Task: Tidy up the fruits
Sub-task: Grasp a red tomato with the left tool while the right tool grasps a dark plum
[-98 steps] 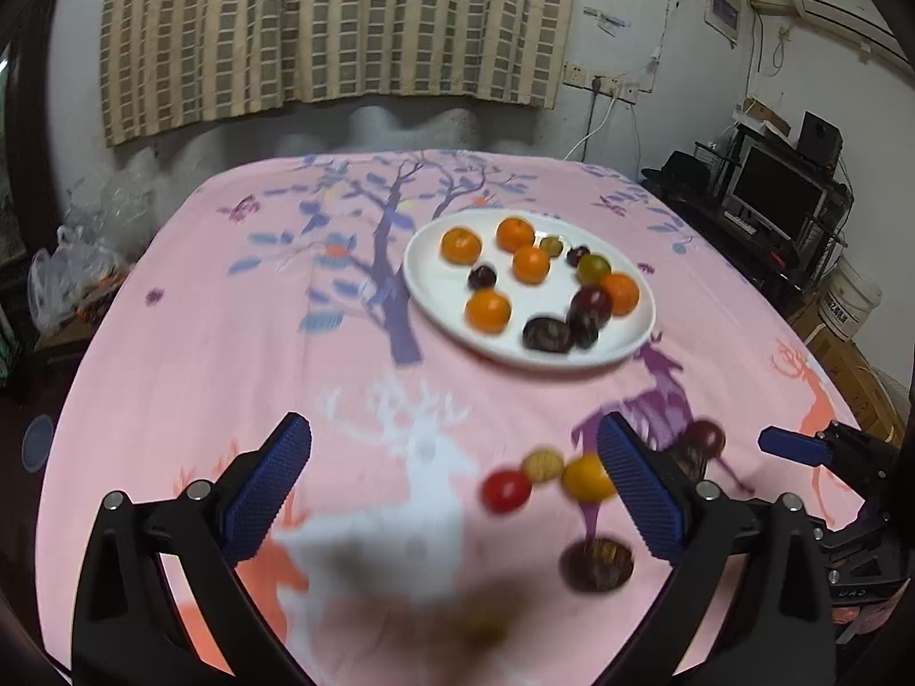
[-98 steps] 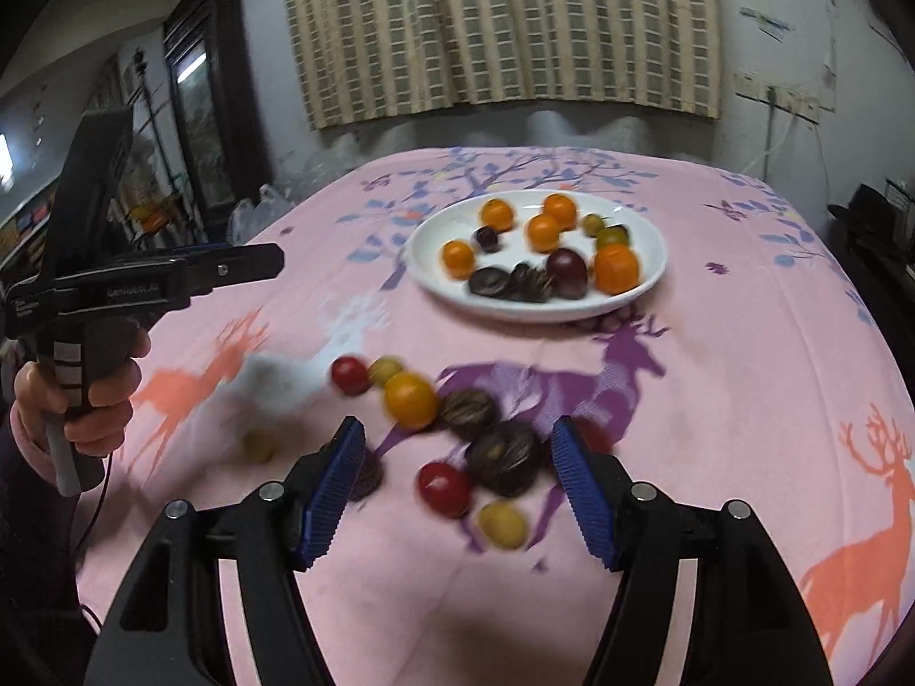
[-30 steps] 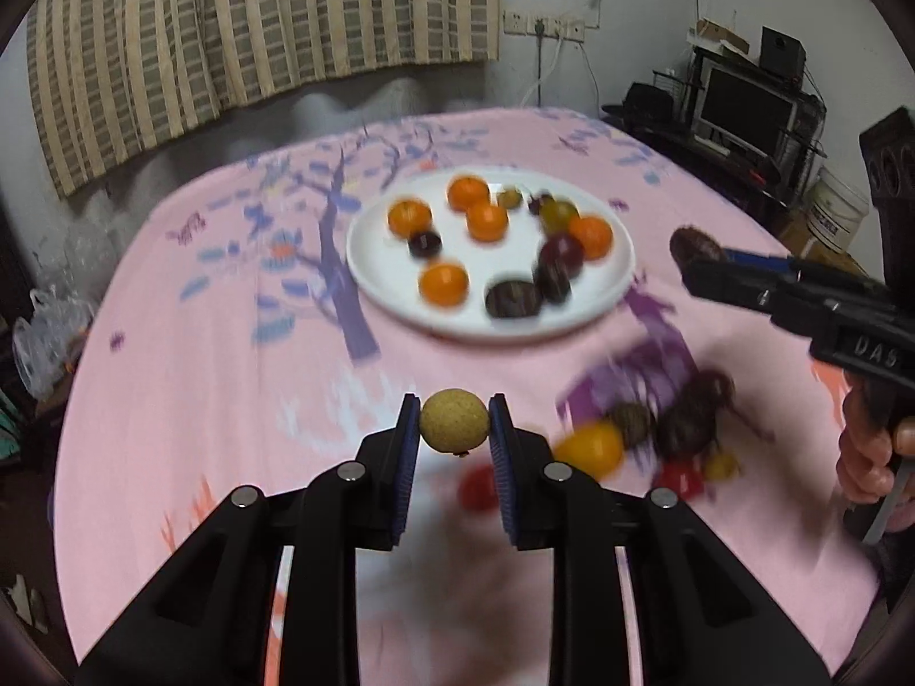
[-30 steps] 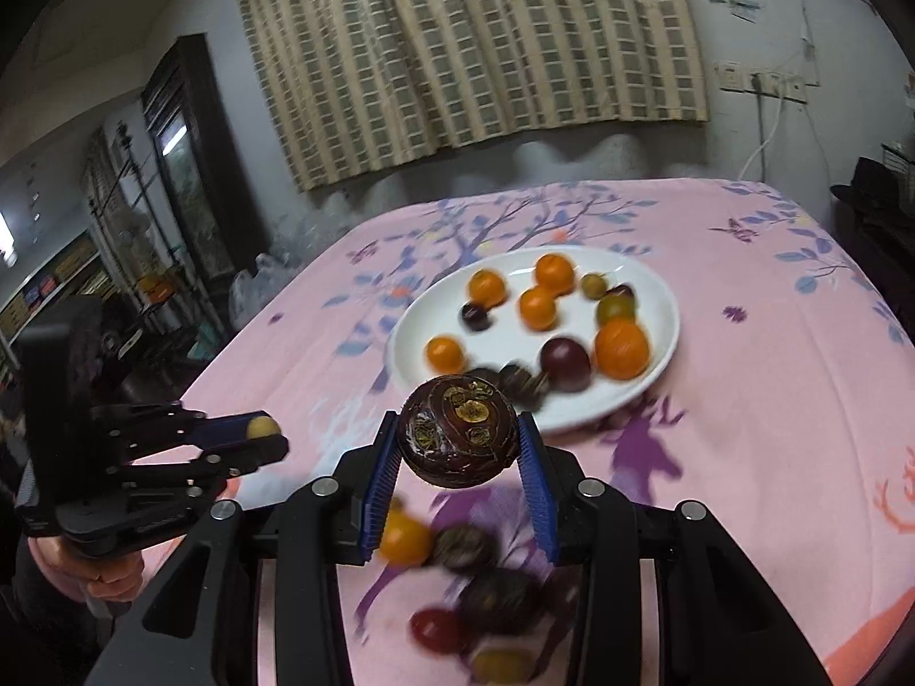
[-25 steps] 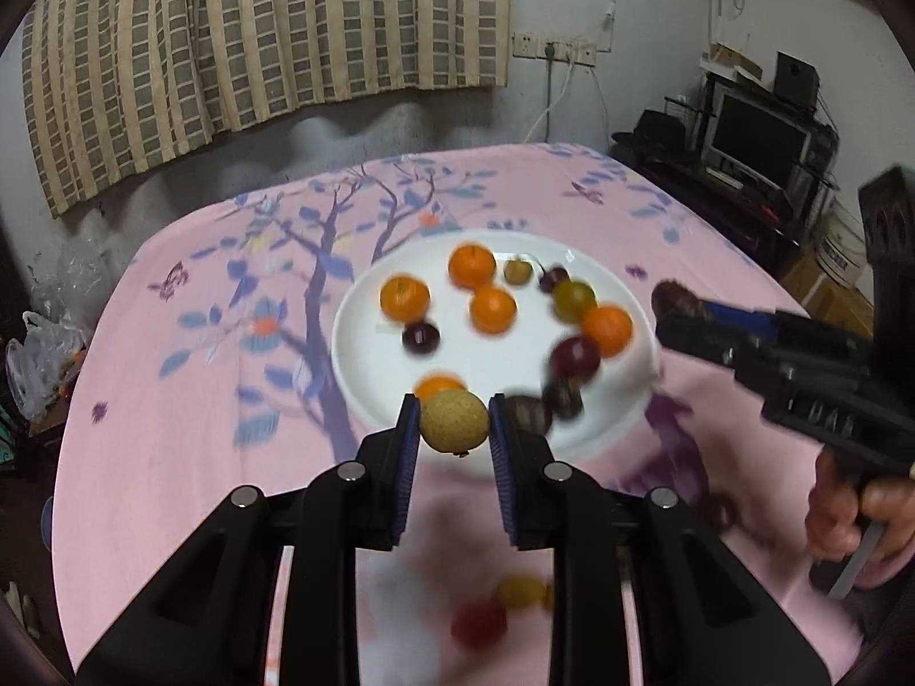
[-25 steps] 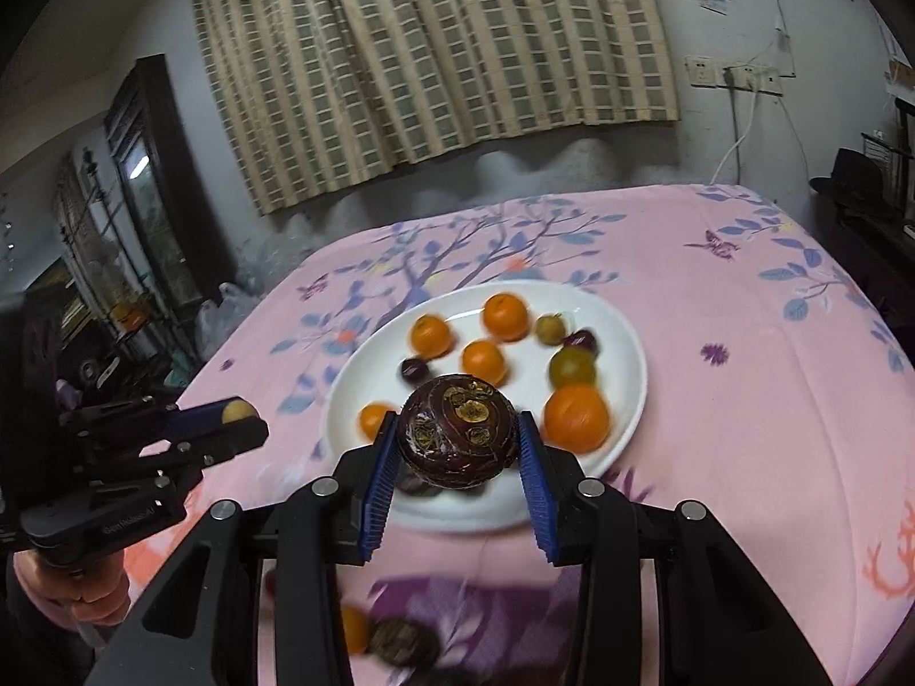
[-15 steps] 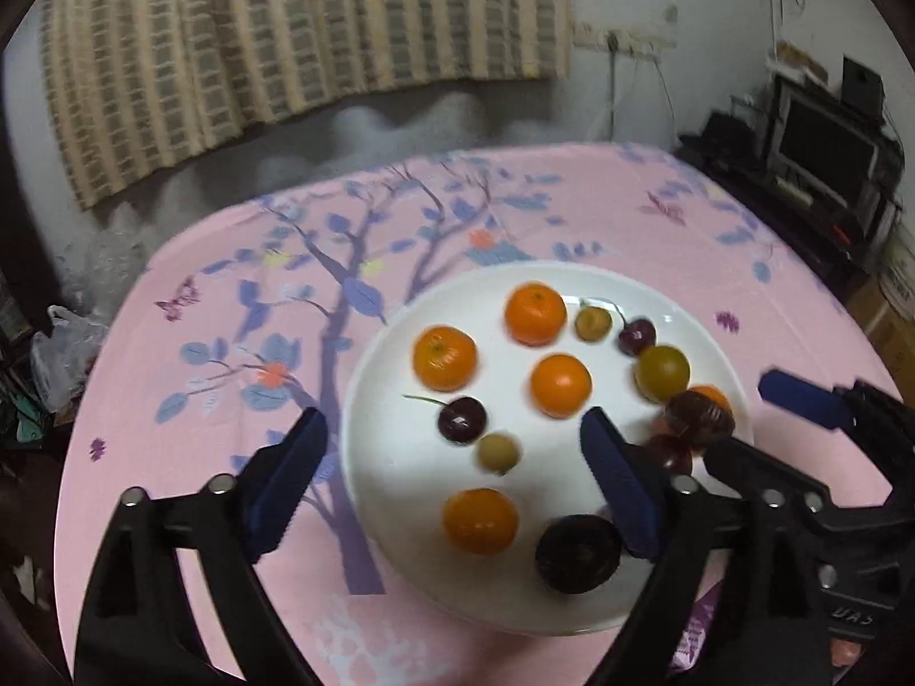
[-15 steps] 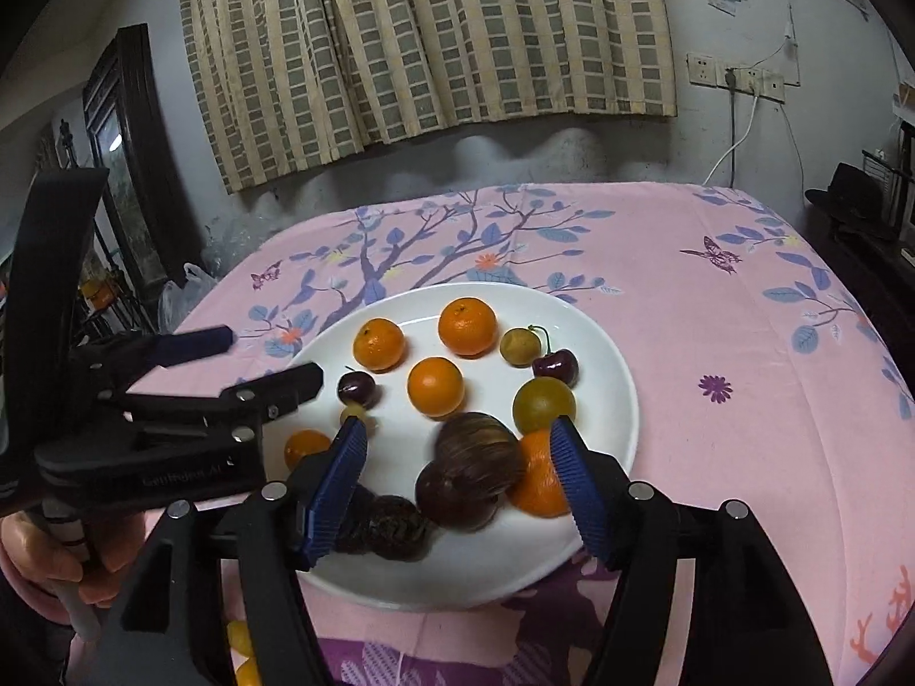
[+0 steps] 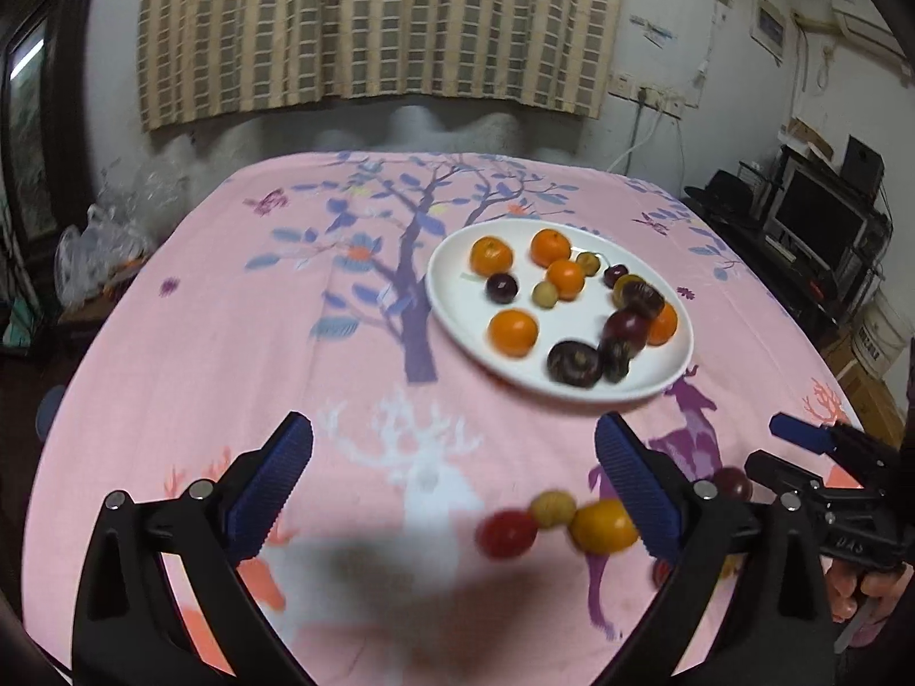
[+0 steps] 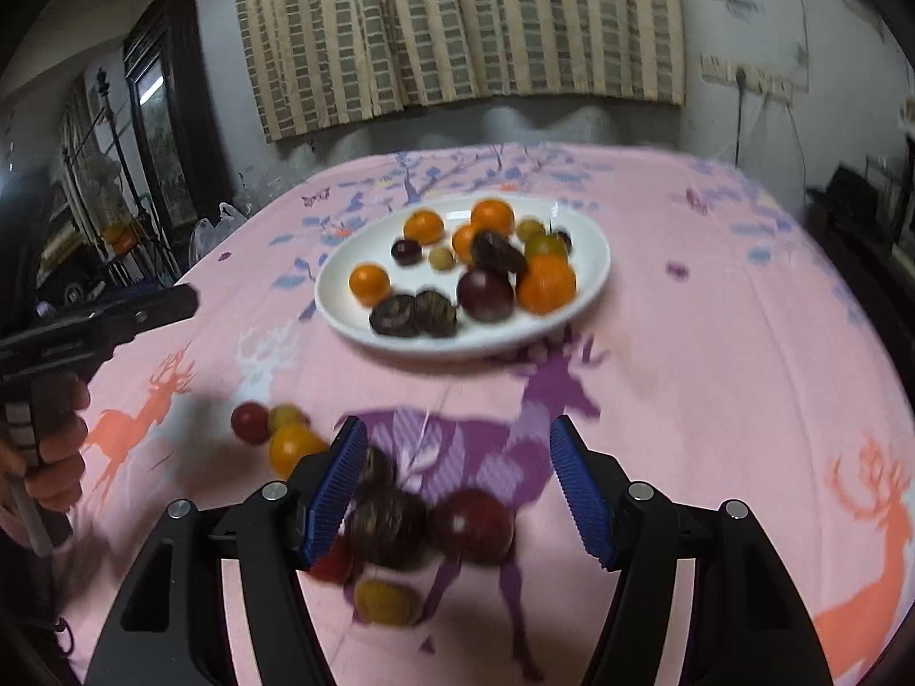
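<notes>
Right wrist: dark fruit (image 10: pixel 389 531) between tool (image 10: pixel 457 491) tips

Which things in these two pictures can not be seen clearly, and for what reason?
- Loose fruits, right wrist view: motion blur, and the right gripper's left finger covers part; kinds and count unclear.
- Fruit beside the left gripper's right finger, left wrist view: partly hidden.
- Plate pile: dark fruits overlap.
</notes>
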Action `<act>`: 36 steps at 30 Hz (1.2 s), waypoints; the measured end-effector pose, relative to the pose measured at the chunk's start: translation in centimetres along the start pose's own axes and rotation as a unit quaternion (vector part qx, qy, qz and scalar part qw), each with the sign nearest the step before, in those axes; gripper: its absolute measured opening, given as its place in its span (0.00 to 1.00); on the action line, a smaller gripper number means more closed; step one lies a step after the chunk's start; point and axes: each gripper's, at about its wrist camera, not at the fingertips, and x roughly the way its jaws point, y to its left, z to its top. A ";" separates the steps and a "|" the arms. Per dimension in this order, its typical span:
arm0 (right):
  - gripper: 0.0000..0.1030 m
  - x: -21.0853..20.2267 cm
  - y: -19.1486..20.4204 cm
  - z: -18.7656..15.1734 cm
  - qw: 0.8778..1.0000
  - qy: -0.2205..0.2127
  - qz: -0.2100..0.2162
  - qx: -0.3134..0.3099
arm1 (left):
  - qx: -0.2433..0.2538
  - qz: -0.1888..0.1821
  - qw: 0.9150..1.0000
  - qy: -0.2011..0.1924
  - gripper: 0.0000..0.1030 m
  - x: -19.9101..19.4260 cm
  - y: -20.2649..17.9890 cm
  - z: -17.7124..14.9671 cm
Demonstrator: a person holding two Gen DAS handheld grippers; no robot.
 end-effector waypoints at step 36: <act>0.37 -0.3 -2.8 -2.2 0.995 0.012 0.047 0.092 | 0.187 -0.142 0.970 0.056 0.55 -0.7 -9.7 -8.7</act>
